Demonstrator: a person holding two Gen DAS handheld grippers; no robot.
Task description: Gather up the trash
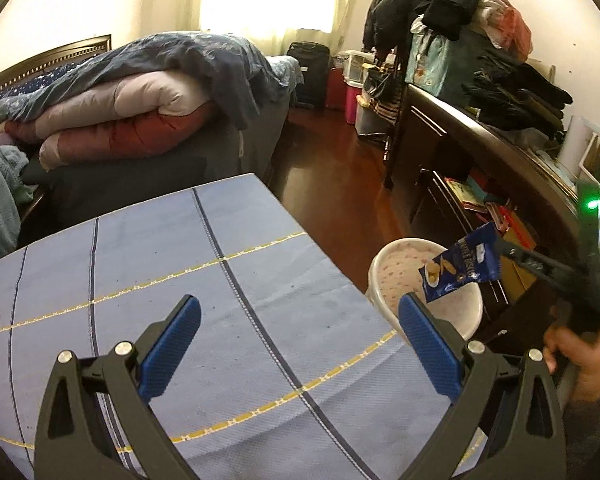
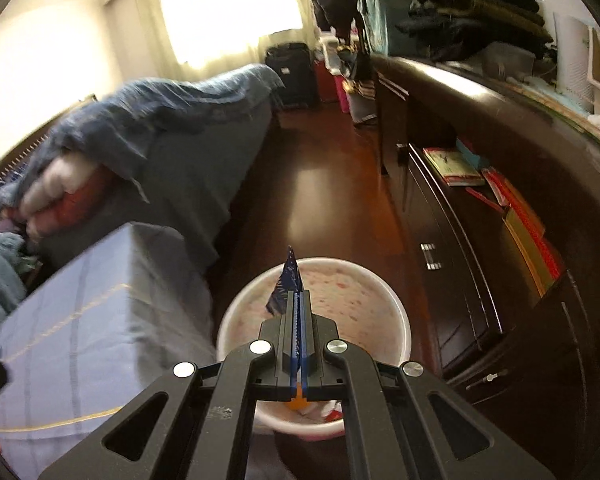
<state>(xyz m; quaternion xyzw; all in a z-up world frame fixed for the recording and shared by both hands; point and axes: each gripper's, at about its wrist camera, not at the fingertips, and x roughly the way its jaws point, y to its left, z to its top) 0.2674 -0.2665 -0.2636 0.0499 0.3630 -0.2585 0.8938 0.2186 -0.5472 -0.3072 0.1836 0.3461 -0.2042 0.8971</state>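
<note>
From the left wrist view we see our left gripper with its jaws wide apart and nothing between them, hanging over the table with its blue checked cloth. That view also shows what the other cannot: the flat face of the blue snack wrapper, printed with chips, held out in the air above the white bin, and our right hand behind the tool. In the right wrist view the right gripper has its jaws pressed together on the wrapper, seen only edge-on as a thin blue sliver sticking up past the tips, directly above the bin; some trash lies in the bin near its closest rim. The bin stands on the wooden floor just beside the table corner, between the bed piled with quilts and a dark dresser whose open shelf holds books.
</note>
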